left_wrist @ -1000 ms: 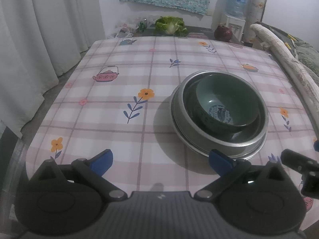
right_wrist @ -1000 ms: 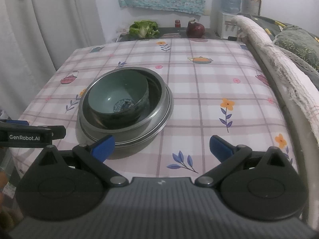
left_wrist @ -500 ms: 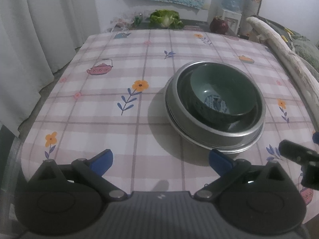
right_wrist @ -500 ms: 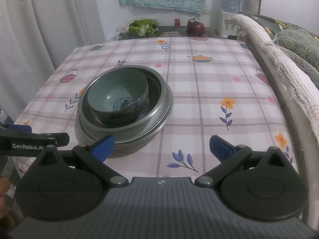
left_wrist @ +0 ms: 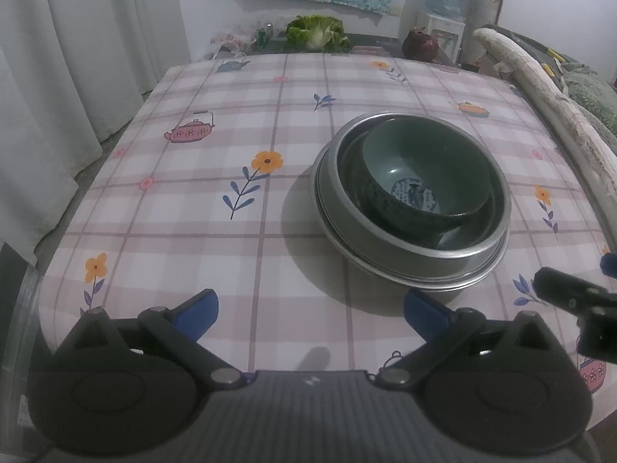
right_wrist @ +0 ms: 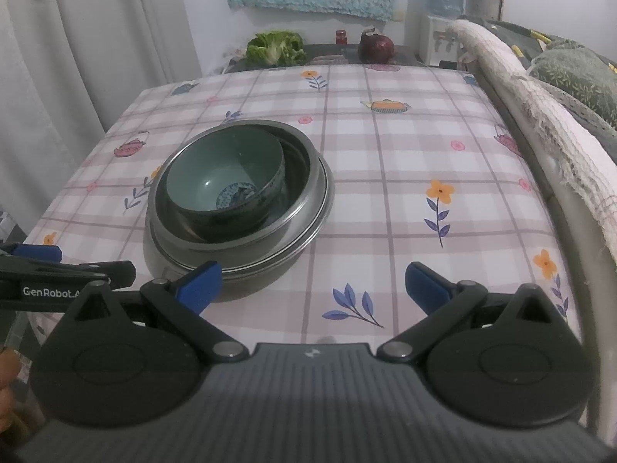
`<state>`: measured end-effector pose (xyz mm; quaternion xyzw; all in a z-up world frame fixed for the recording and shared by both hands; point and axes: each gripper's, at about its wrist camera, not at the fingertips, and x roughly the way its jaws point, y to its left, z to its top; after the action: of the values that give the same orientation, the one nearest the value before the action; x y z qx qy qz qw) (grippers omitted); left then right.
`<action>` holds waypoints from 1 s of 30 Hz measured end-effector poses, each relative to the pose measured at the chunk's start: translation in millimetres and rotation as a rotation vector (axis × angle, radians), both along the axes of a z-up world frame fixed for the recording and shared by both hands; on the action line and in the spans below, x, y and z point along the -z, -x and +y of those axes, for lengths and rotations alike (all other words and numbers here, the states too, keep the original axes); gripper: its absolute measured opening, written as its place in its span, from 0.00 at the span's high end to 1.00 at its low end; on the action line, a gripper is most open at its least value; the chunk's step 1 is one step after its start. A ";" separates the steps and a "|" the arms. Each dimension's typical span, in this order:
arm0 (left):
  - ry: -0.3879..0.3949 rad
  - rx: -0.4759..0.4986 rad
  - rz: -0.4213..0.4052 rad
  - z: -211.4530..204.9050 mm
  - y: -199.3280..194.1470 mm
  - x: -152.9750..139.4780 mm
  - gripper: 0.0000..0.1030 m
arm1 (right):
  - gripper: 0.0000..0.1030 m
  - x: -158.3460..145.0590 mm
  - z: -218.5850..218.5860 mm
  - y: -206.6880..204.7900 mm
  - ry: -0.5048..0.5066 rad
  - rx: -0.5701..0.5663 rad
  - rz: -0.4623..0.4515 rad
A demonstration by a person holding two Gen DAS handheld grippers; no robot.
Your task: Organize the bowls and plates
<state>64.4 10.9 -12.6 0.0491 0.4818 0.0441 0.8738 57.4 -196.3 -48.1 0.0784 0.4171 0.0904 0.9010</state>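
A dark green ceramic bowl (left_wrist: 424,189) with a blue pattern inside is nested in a metal bowl (left_wrist: 335,200), which rests on a metal plate (left_wrist: 482,270). This stack stands on the checked tablecloth, right of centre in the left wrist view. The right wrist view has the same green bowl (right_wrist: 216,181), metal bowl (right_wrist: 308,208) and plate at left. My left gripper (left_wrist: 310,312) hangs open over the near table edge, short of the stack and holding nothing. My right gripper (right_wrist: 312,283) is open too, its left finger just in front of the stack.
The tablecloth (left_wrist: 239,123) has flowers and teapots printed on it. Beyond the far edge lie a lettuce (left_wrist: 316,32) and a red onion (right_wrist: 376,44). A padded rail (right_wrist: 540,115) runs along the right side. White curtains (left_wrist: 77,58) hang at left.
Both grippers have drawn back toward the near edge, so the stack looks a little farther away. The bowls and plate have not moved. Both grippers stay open.
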 end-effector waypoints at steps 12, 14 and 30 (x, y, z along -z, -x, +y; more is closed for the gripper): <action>0.001 0.002 0.006 0.9 -0.8 1.7 0.00 | 0.01 3.7 0.0 -1.2 -0.004 -0.001 0.013; 0.000 0.003 0.005 0.9 -0.9 1.7 0.00 | 0.01 3.9 0.0 -1.3 -0.004 -0.001 0.013; 0.001 0.000 0.009 1.9 -0.9 2.4 0.00 | 0.01 4.6 0.6 -0.9 -0.004 -0.003 0.014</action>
<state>65.3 12.8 -15.0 0.0487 0.4856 0.0436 0.8718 58.4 -195.8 -52.7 0.0801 0.4232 0.0919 0.8978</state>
